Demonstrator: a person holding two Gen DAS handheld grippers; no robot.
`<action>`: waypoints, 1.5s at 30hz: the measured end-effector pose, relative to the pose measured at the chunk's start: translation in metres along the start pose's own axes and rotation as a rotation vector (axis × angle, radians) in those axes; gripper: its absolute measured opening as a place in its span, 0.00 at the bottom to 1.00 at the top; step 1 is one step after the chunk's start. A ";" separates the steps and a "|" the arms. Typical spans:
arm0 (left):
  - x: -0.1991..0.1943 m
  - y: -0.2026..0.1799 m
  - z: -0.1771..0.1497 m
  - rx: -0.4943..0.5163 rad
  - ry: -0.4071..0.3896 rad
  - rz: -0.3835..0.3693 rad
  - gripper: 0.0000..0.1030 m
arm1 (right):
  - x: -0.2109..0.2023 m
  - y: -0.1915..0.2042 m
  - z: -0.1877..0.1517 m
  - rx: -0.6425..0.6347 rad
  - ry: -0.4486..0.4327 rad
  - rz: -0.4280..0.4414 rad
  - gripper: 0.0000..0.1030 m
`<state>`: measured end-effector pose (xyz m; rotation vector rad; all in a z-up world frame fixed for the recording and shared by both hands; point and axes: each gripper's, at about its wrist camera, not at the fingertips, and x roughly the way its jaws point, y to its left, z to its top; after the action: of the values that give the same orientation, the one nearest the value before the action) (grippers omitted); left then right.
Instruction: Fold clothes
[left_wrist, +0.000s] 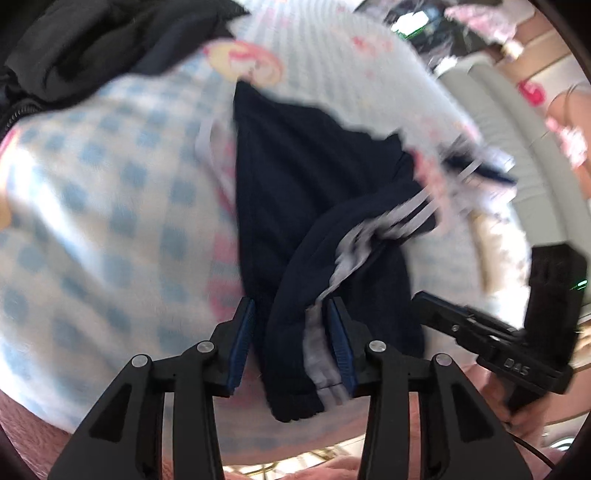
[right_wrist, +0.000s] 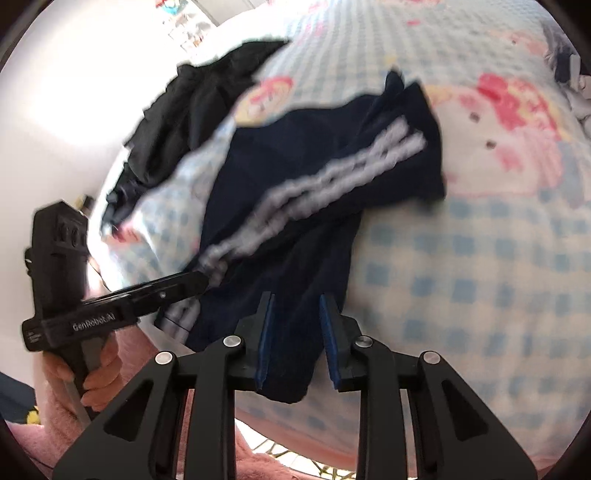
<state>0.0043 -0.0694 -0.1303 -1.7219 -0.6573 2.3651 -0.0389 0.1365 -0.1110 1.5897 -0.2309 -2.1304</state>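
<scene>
Dark navy track trousers (left_wrist: 314, 184) with white side stripes lie bunched on a blue-checked bedspread (left_wrist: 110, 203). My left gripper (left_wrist: 291, 306) straddles their near end; its blue pads stand slightly off the cloth, so it is open. In the right wrist view the trousers (right_wrist: 295, 177) run away from my right gripper (right_wrist: 295, 306). Its jaws are apart over the dark near hem without pressing it. The left gripper (right_wrist: 199, 280) shows there at the striped edge, and the right gripper (left_wrist: 421, 299) shows at the right of the left wrist view.
A pile of black clothing (left_wrist: 92, 48) lies at the far left of the bed, also seen as a dark heap (right_wrist: 192, 107). A hand (right_wrist: 96, 369) in a pink sleeve holds the left gripper's handle. The bedspread (right_wrist: 461, 258) carries pink cartoon prints.
</scene>
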 end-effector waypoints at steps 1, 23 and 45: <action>0.000 0.004 -0.003 -0.012 0.007 0.007 0.40 | 0.004 -0.001 -0.005 -0.008 0.023 -0.042 0.25; -0.006 -0.023 0.019 0.121 -0.078 -0.053 0.42 | -0.004 -0.040 0.000 0.113 -0.014 0.192 0.29; 0.054 -0.111 0.116 0.300 -0.053 -0.040 0.45 | -0.035 -0.117 0.049 0.228 -0.122 -0.086 0.31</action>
<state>-0.1374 0.0185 -0.1014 -1.5100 -0.3183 2.3460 -0.1083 0.2478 -0.1128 1.6195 -0.4676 -2.3407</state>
